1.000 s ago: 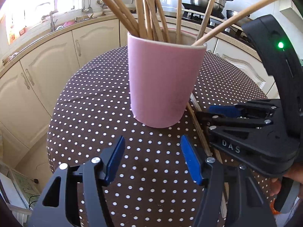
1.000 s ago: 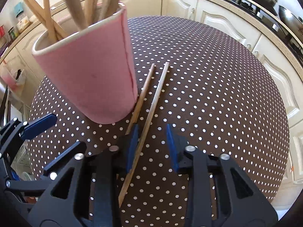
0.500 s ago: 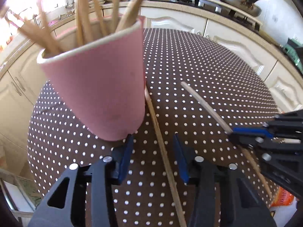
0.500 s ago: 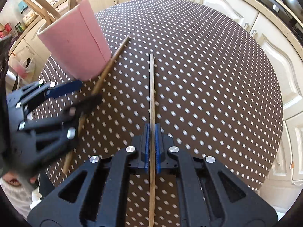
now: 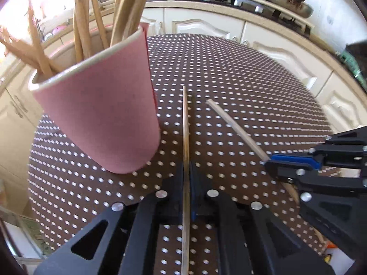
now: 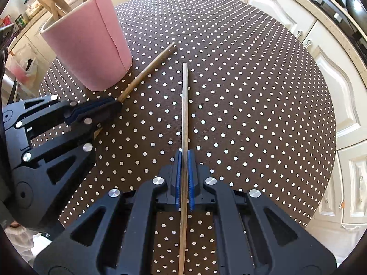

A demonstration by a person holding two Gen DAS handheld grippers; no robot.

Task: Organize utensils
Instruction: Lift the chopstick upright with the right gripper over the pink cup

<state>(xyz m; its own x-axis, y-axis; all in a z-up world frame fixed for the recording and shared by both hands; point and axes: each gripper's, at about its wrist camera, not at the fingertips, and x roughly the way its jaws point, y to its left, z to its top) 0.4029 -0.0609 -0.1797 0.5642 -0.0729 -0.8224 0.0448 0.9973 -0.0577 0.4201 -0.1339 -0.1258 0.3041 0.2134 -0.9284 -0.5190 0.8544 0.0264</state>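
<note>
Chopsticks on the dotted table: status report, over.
Left gripper shut on darker chopstick. Right gripper shut on paler chopstick. Pink cup upright beside them, holding more sticks. Nothing in the way.

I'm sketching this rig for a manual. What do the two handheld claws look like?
Both the left claw and the right claw are matte black plastic frames with triangular cut-outs, round silver pivot screws and blue ribbed pads lining the fingers. No cables or sleeves show.

Left gripper (image 5: pixel 187 178): I see black plastic arms, silver screws, blue pads.
Right gripper (image 6: pixel 184 160): I see matching black, blue, silver.
</note>
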